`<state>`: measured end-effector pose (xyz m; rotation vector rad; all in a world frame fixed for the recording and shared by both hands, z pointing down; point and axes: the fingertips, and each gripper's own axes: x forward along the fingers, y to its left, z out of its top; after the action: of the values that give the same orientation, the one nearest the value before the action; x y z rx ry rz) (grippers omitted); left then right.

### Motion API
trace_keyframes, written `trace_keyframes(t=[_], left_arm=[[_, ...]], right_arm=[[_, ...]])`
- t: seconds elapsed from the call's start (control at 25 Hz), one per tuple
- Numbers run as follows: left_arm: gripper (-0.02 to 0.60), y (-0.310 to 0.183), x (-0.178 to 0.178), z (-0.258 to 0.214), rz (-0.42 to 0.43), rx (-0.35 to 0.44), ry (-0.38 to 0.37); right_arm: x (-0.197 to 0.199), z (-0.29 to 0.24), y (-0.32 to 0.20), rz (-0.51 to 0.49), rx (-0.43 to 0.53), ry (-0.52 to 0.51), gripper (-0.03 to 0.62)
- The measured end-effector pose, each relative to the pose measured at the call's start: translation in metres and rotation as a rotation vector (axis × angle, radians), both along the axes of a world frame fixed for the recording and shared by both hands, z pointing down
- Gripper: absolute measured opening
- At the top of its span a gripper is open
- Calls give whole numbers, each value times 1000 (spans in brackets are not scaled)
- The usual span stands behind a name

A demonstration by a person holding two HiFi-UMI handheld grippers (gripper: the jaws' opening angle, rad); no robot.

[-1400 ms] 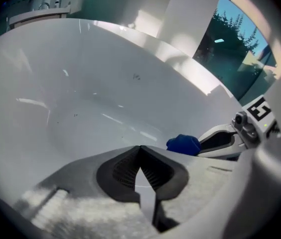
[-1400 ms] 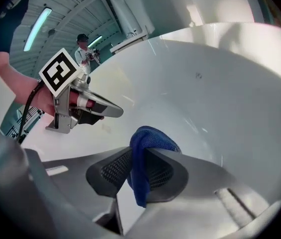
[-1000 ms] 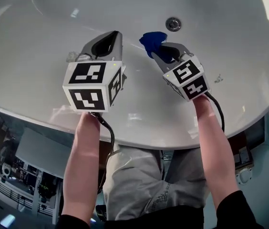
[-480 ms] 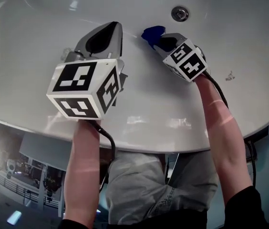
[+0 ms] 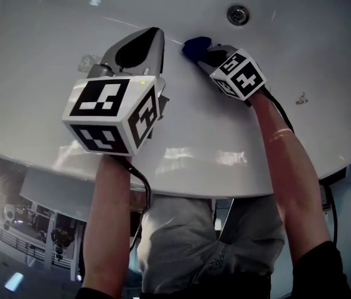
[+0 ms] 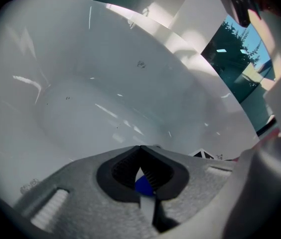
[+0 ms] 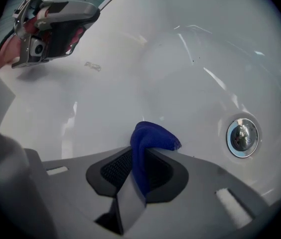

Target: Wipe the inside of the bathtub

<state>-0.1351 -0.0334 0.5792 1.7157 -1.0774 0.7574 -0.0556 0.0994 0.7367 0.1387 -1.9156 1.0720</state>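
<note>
1. Nearest the camera, grey trousers (image 5: 182,242) and two bare forearms are seen from above, reaching over the rim of a white bathtub (image 5: 213,148).
2. The left gripper (image 6: 140,149) is held over the tub's inner slope with its jaws brought together tip to tip. A small blue patch is seen in the hollow between its pads, but what it is cannot be told.
3. To its right and slightly further in, the right gripper (image 7: 145,152) is clamped on a folded blue cloth (image 7: 153,136), which is pinched between the ribbed pads and pokes out past the fingertips.
4. The cloth is presented to the tub's inner wall, near the basin floor; whether it touches the surface cannot be made out.
5. Beyond the cloth, a round chrome drain (image 7: 241,137) is set in the tub, near the cloth but apart from it.
6. Farthest off, the glossy curved wall is streaked with bright reflections.
</note>
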Motion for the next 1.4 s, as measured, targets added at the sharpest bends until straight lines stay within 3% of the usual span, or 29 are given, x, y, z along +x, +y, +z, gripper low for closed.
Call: trace_keyframes(t=[0.28,0.44,0.72,0.92,1.4], left_arm=[[5,5,3,-1,2,2,3],[5,6,0,-8,-3,3,-3],[5,11,2,-22,-29,13,-14],[5,13,4,-33,-52,15,-25],[5,11,2,-59,-82,0,-67]], right_arm=[[0,6,9,-15,-57,6,81],[-11,-9,26,-61,-126,-34,78],[-14,-44,37,-36,-215,-126,78],[-19,-77,45,-102,-215,-181,78],[-32,-163,61,-127,-219,-303,78]])
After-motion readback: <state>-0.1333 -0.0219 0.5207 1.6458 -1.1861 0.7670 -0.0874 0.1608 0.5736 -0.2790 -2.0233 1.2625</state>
